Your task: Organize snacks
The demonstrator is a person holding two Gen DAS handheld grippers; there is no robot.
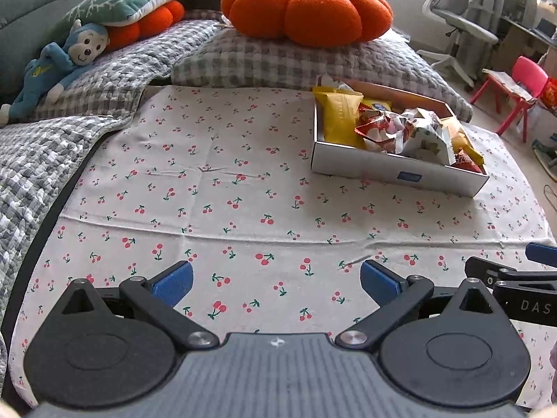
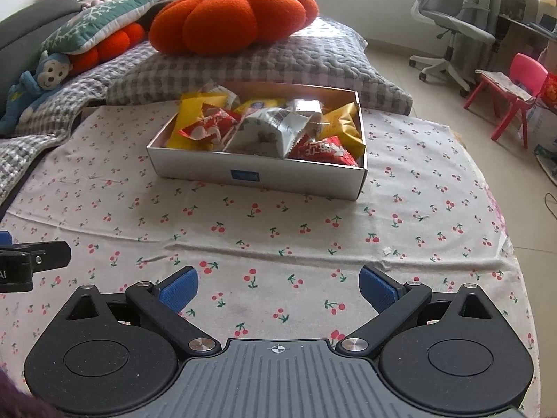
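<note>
Hovering low over the cherry-printed tablecloth [image 2: 278,216], my left gripper [image 1: 276,284] and my right gripper [image 2: 278,291] both stand spread wide with nothing between their blue pads. The shallow white cardboard box [image 2: 257,172] sits ahead on the cloth, piled with yellow, red and white snack packets [image 2: 268,129]. Behind it, an orange pumpkin-shaped plush cushion [image 2: 233,17] rests on a grey checked quilt [image 2: 313,66].

White cloth with red cherry print [image 2: 278,230]; white cardboard box with blue label [image 2: 257,170]; yellow, red and white snack packets [image 2: 264,129]; orange plush pumpkin cushion, green-topped [image 2: 229,17]; grey-checked quilt [image 1: 69,104].
</note>
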